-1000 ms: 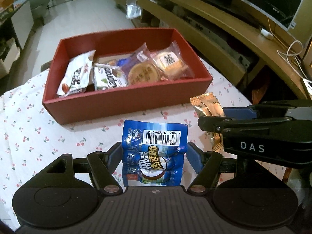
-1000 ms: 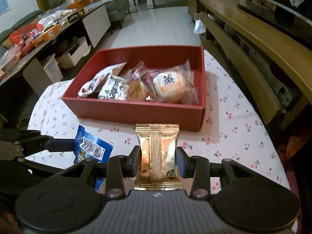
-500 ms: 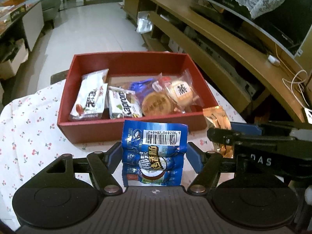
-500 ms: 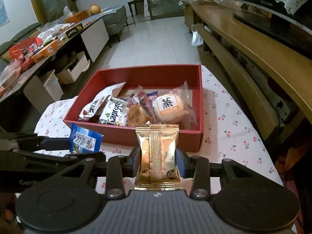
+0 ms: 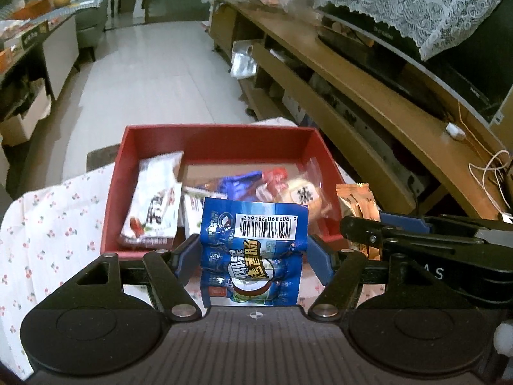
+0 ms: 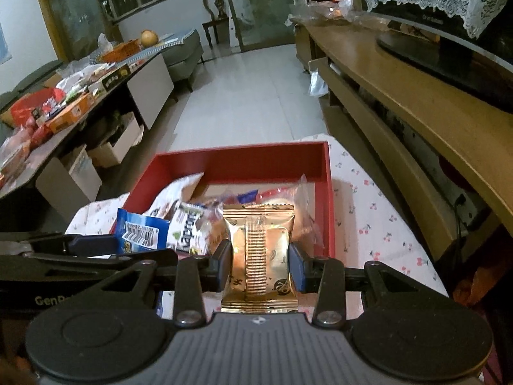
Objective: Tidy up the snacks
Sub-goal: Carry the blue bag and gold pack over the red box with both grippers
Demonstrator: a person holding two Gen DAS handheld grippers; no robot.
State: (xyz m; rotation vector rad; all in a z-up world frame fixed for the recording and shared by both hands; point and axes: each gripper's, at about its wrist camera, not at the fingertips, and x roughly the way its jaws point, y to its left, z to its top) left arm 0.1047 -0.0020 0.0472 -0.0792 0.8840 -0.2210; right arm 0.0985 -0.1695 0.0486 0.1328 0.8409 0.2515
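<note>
While each hand-held gripper keeps its packet clamped, blue packet [image 5: 253,250] left, gold packet [image 6: 259,256] right, both have risen toward the red box [image 6: 330,199].

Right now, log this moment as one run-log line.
left tool: shut on blue packet | right tool: shut on gold packet | both near red box | neither released
</note>
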